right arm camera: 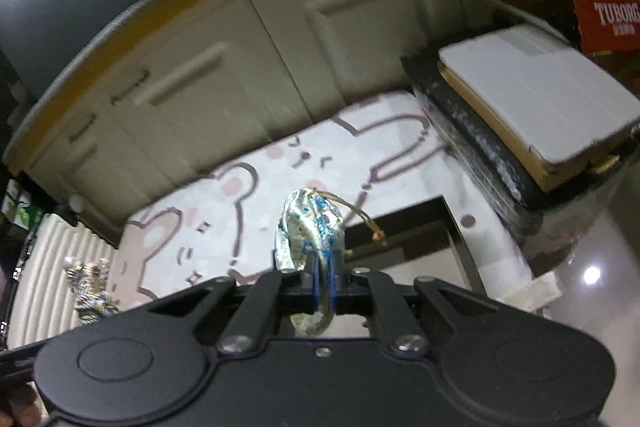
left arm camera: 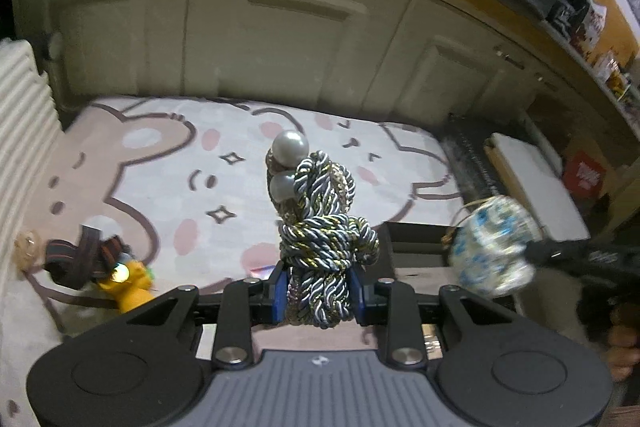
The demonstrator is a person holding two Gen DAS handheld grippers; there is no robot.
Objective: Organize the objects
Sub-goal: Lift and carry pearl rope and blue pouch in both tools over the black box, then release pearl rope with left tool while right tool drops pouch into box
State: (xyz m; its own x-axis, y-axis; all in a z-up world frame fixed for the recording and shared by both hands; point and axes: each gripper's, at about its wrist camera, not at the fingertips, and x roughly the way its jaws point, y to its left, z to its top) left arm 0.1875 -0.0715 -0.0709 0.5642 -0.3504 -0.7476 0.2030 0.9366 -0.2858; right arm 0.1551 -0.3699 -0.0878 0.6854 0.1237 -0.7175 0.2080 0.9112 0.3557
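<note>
Both tongs are loaded and up over the bear-print rug. The left tongs are clamped on a knotted rope ornament, blue-grey cord shot with gold, and its two pearl beads stand up at the far end, clear of the pads. Off to the right in that same view hangs a silver and blue foil pouch, blurred, just above the corner of a black tray.

From the right wrist, the right tongs are squeezed tight on that foil pouch, its gold drawstring looping out to the right. The black tray lies just beyond it on the rug.

Down on the rug's left edge sit a dark striped band and a yellow toy, touching each other. Cream cabinet doors line the back.
</note>
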